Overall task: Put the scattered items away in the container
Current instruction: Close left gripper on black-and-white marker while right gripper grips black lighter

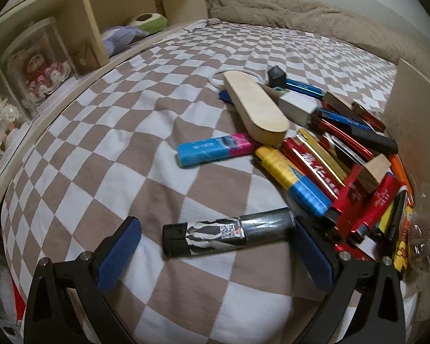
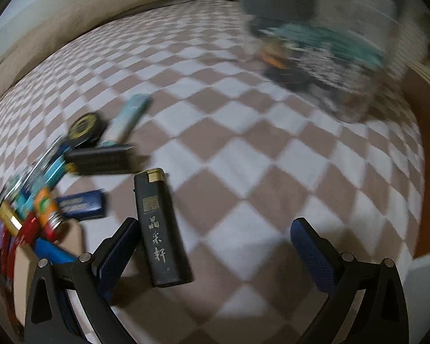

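Observation:
In the left wrist view my left gripper [image 1: 215, 228] is open over the checked bedsheet [image 1: 123, 132]. A black and silver lighter [image 1: 229, 236] lies crosswise between its fingers, its silver end close to the right pad. A heap of lighters [image 1: 344, 177] and wooden blocks lies to the right. A blue and pink lighter [image 1: 215, 149] and a long wooden piece [image 1: 258, 109] lie further off. In the right wrist view my right gripper [image 2: 215, 226] is open. A black lighter with gold characters [image 2: 160, 229] lies beside its left finger. The clear container [image 2: 387, 28] is blurred at the upper right, with several items inside.
A wooden shelf [image 1: 89, 20] with plush toys runs along the bed's left side, and a beige blanket [image 1: 301, 8] lies at the far end. A pale board [image 1: 415, 120] stands right of the heap. More lighters [image 2: 43, 200] crowd the right wrist view's left edge.

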Demonstrator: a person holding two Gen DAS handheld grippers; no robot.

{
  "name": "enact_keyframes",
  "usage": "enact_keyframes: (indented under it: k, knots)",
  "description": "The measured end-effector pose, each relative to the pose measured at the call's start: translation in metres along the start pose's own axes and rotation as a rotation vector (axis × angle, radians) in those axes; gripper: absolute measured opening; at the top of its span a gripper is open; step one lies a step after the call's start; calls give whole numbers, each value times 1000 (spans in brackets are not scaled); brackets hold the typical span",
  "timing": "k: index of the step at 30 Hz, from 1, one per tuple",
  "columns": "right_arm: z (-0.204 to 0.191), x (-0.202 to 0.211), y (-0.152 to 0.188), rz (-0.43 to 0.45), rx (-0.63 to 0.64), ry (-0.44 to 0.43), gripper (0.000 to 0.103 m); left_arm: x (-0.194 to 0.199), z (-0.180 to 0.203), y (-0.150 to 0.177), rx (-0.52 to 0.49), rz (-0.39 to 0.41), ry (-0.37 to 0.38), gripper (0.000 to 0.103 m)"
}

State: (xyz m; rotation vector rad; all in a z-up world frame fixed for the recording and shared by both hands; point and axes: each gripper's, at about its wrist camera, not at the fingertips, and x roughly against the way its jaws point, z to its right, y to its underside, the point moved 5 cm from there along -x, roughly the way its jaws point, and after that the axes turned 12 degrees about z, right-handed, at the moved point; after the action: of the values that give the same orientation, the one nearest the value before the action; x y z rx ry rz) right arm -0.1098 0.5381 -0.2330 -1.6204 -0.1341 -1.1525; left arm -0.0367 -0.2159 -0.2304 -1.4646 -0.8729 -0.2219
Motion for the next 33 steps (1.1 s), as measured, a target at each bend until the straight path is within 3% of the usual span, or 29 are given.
enact_keyframes:
  k: [3, 9, 13, 16, 21, 25, 33]
  knots:
    - [9, 3, 1, 7, -18, 19, 103, 2, -3, 2, 11, 0, -11, 103]
    - [1, 9, 4, -3, 18, -41, 103, 3, -5, 4, 31, -29, -6, 103]
    - [-17, 7, 9, -54, 147, -50, 103, 0, -6, 2, 45, -75, -1, 103]
    - [-17, 7, 11, -65, 198, -111, 103, 0, -6, 1, 51, -92, 7, 103]
    - [-3, 11, 13, -59, 247, -203, 103, 4, -9, 3, 59, -71, 17, 93]
    - [10, 12, 11, -59, 268, -214, 103, 9, -12, 3, 65, -45, 21, 82]
    - [31, -2, -7, -62, 308, -135, 103, 11, -12, 1, 61, -48, 36, 82]
